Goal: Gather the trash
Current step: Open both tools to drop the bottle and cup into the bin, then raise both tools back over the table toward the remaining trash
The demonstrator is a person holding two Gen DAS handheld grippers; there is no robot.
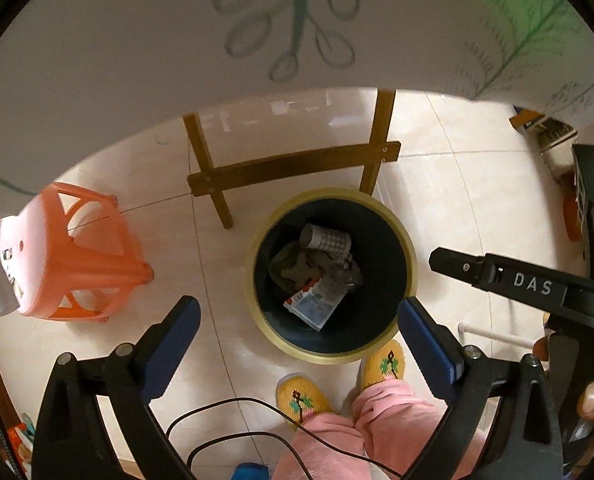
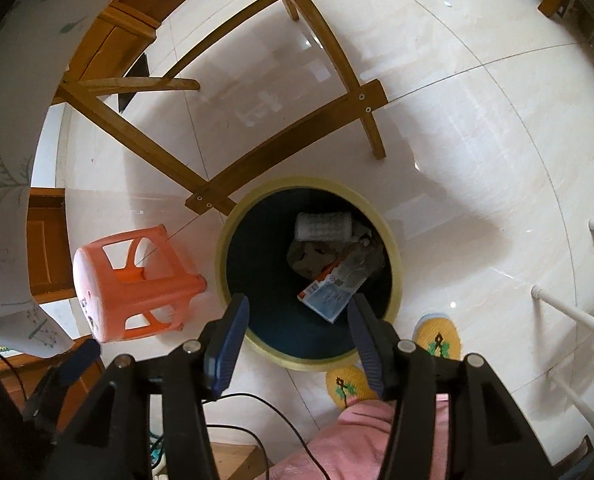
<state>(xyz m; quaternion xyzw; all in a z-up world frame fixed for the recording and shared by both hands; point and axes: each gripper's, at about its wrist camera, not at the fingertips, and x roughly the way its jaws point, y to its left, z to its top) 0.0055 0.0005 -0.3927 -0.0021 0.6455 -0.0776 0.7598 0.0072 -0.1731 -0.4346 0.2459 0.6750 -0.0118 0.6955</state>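
Both your left gripper [image 1: 299, 316] and right gripper [image 2: 299, 316] hang open and empty above the trash bin [image 1: 257, 240], carton [image 1: 313, 306] at its 6 o'clock.

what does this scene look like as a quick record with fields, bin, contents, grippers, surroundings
bin: round trash bin, dark inside, pale yellow rim, on tiled floor
contents: white roll, blue and white carton, crumpled dark scraps
left gripper: open, empty, above bin
right gripper: open, empty, above bin
nearby: orange stool on its side, wooden table legs
person: yellow slippers, pink trousers beside bin
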